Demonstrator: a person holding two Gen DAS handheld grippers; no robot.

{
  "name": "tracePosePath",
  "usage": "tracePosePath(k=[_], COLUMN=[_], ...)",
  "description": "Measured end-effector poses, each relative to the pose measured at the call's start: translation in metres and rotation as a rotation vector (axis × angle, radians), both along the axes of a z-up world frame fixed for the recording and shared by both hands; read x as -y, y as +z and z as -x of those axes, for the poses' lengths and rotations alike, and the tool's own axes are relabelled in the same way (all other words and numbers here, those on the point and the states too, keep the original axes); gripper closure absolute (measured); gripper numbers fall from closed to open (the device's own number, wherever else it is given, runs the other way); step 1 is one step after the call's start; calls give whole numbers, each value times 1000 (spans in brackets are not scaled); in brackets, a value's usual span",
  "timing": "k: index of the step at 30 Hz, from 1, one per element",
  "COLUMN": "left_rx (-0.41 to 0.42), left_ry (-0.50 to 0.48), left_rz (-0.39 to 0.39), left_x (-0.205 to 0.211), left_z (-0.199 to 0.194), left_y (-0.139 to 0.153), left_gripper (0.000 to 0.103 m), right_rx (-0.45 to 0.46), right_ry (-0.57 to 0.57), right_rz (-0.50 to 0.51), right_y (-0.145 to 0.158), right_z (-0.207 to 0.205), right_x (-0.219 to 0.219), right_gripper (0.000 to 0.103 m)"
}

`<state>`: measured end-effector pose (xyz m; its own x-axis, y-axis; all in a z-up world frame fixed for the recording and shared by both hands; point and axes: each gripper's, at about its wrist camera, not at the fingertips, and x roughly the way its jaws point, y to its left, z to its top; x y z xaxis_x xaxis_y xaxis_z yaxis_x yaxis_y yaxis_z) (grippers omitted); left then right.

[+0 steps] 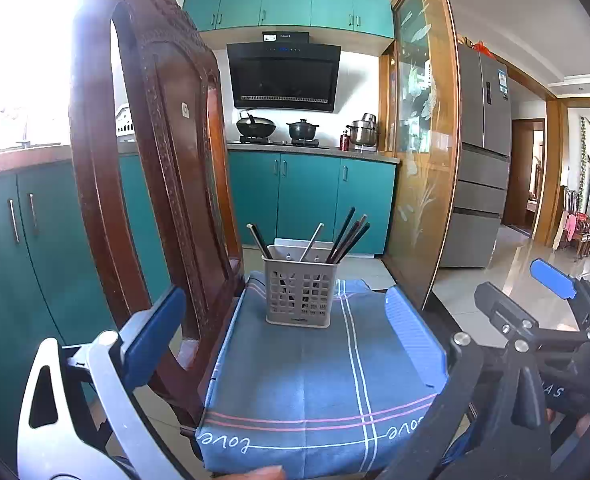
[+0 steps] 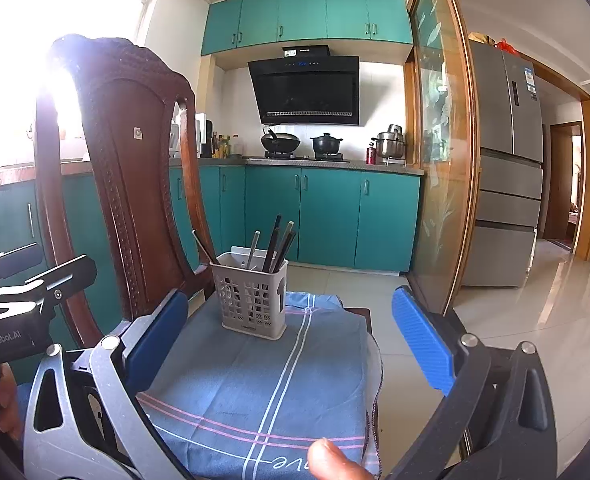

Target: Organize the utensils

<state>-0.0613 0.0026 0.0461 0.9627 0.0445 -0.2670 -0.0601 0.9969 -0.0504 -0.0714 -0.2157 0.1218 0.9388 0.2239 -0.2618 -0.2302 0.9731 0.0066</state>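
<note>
A grey slotted utensil holder (image 1: 299,294) stands upright on a blue cloth (image 1: 315,392) over a chair seat. Several dark chopsticks (image 1: 347,236) and a light utensil handle stick out of it. It also shows in the right wrist view (image 2: 253,294), with the chopsticks (image 2: 277,244) leaning inside. My left gripper (image 1: 287,340) is open and empty, held back from the holder over the cloth. My right gripper (image 2: 291,344) is open and empty, also short of the holder; it shows at the right edge of the left wrist view (image 1: 555,284).
A carved wooden chair back (image 1: 155,152) rises close on the left. Teal kitchen cabinets (image 1: 315,200), a stove with pots, a glass sliding door (image 1: 423,140) and a grey fridge (image 1: 483,152) stand behind. Tiled floor lies to the right.
</note>
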Motion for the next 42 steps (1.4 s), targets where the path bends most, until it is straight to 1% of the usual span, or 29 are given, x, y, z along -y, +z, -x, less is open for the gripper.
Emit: tracePosePath(k=[8,25,31,36,38,42], left_rx=[-7,-21,-37,-40,-45,-82], left_ry=[-13,-1,2,12,10,5], left_rz=[-9,-12,1,-9,-8,8], left_x=[1,1,-1,0,0,-2], left_z=[-1,-4,-9,-13,-16,-26], left_y=[-2,-7,-10,-11,-12,-18], left_gripper=[4,3,4,4,3,4], right_rx=[-9,-25,-32,-41,-51,-85], right_ry=[8,7,6,7,6,-8], right_rz=[2,5,5,1,0,0], right_y=[-2,-5,-7,-10,-13,-21], right_z=[-1,-5,-9,-13,-15,-25], right_x=[0,3,3,4,5,6], right_gripper=[3,3,3,3,3,3])
